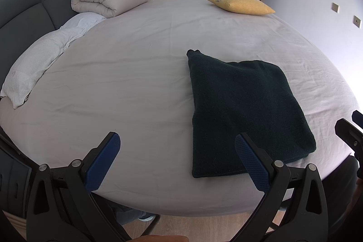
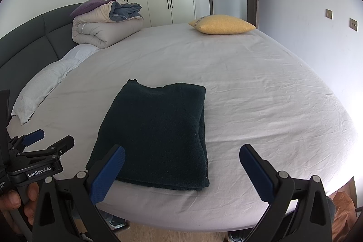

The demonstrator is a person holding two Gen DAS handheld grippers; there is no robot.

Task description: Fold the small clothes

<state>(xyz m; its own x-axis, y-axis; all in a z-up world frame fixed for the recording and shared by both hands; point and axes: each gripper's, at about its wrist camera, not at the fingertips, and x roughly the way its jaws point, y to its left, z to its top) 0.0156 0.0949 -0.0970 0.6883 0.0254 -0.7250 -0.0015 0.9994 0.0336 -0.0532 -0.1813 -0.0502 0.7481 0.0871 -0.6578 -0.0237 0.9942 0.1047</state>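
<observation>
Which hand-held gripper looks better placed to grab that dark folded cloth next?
Probably the right hand-held gripper: the dark folded cloth lies nearly centred ahead of its open jaws. In the left hand-held gripper view it sits off to the right side of the bed.

The dark cloth (image 2: 156, 128) looks nubby and matt, the bed (image 2: 261, 94) sheet smooth, creased fabric, the floor (image 1: 204, 226) pale wood.

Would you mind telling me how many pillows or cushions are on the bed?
3: a purple cushion atop the folded duvet, a yellow cushion at the far edge, and a white pillow along the headboard. The duvet may hide more.
</observation>
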